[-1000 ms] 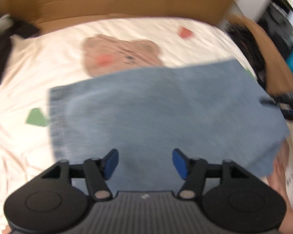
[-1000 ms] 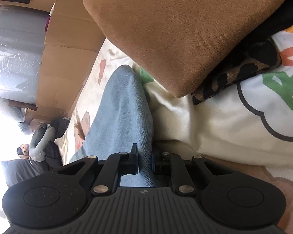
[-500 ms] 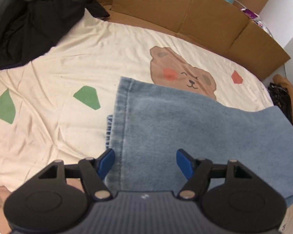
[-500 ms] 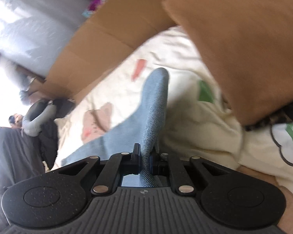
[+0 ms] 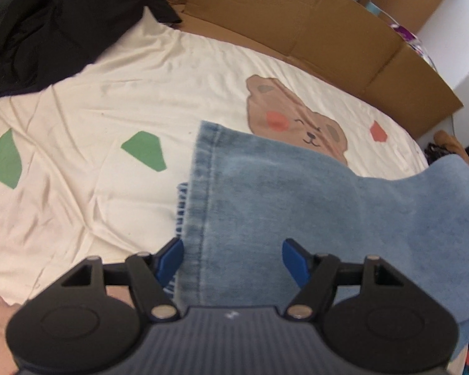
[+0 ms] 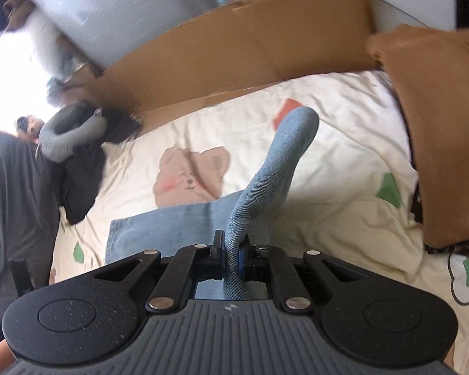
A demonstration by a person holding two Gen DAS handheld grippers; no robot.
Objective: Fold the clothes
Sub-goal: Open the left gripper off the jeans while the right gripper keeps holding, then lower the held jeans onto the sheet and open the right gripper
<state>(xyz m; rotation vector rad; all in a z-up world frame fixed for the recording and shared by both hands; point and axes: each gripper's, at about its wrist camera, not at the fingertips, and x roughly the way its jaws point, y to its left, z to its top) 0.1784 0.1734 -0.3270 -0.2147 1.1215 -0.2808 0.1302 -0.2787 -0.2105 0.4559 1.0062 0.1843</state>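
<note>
Flattened cardboard (image 5: 312,28) stood along the far edge of the bed, and a heap of black clothing (image 5: 62,28) lay on the far left corner of the cream bedsheet (image 5: 109,100), well apart from the work. In the right wrist view a grey neck pillow (image 6: 68,134) sat on that dark heap, and a brown cushion (image 6: 437,125) crowded the right side of the bed, near the denim but not touching it. Nothing lay across the jeans (image 5: 297,206) themselves.

The jeans lay on the sheet, partly covering a printed bear (image 5: 294,125), with green patches (image 5: 145,150) off to their left. Their long axis ran left to right across the left wrist view, the stitched hem end at the left and the cloth rising off the bed toward the right.

The denim was a light, faded blue with a double-stitched seam down the hem edge, and a second layer peeked out beneath at the left.

The left gripper (image 5: 233,256) hovered over the hem end with its jaws having just been opening, spread wide, the blue pads clear of the cloth. The right gripper (image 6: 231,256) was clamped on a raised fold of the jeans (image 6: 265,184), which stood up from between its fingers in a narrow ridge.
</note>
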